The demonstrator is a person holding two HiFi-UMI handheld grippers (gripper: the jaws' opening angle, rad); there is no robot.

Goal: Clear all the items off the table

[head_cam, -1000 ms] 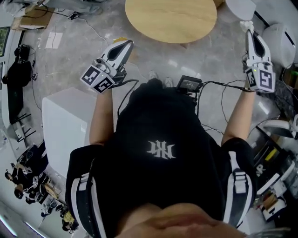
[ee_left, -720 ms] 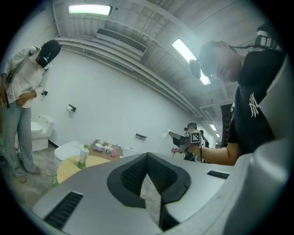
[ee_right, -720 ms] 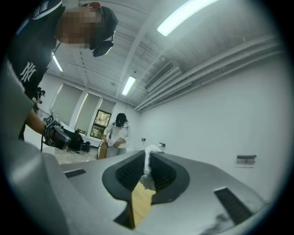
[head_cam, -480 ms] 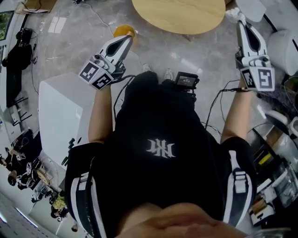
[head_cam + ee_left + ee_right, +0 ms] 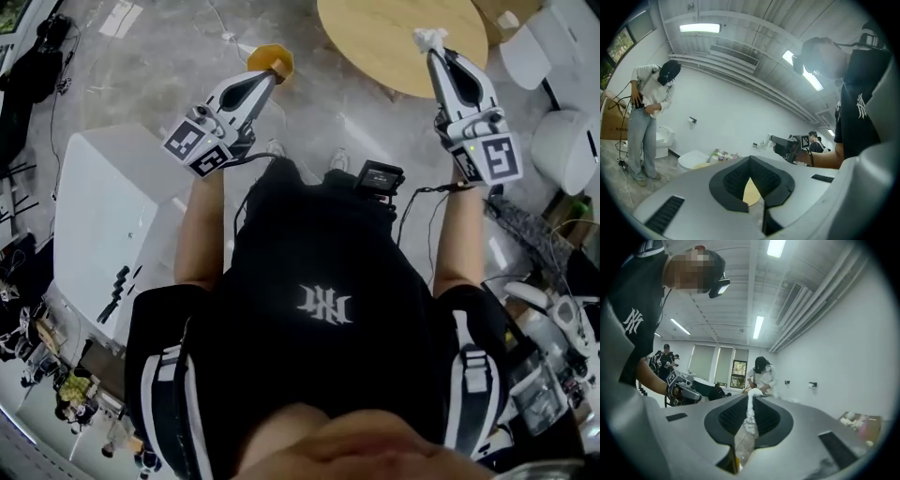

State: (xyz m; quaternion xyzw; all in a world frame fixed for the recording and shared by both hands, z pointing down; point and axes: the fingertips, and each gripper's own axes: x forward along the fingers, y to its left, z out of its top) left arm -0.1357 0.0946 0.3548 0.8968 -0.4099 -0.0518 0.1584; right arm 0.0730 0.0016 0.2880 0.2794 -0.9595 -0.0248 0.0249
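Note:
The round wooden table [image 5: 394,42] lies at the top of the head view, its visible top bare. My left gripper [image 5: 265,77] points forward over the floor left of the table, shut on a small orange thing [image 5: 272,61] at its tips. In the left gripper view the left gripper [image 5: 751,164] shows that thing [image 5: 751,193] pale yellow between the pads. My right gripper [image 5: 434,52] reaches over the table's near edge, shut on a crumpled white tissue [image 5: 429,37]. The right gripper view shows the right gripper [image 5: 750,401] pinching the tissue [image 5: 750,420] as a thin strip.
A white box [image 5: 103,216] stands on the floor at my left. White rounded fixtures [image 5: 567,145] and a cluttered shelf are on the right. Cables trail over the marble floor. One person [image 5: 647,117] stands by the far wall, another [image 5: 761,376] farther back.
Both grippers have swung across the room with their loads still held. The right one has gone from beside the white fixtures to over the table's near edge. The table now sits further right in view.

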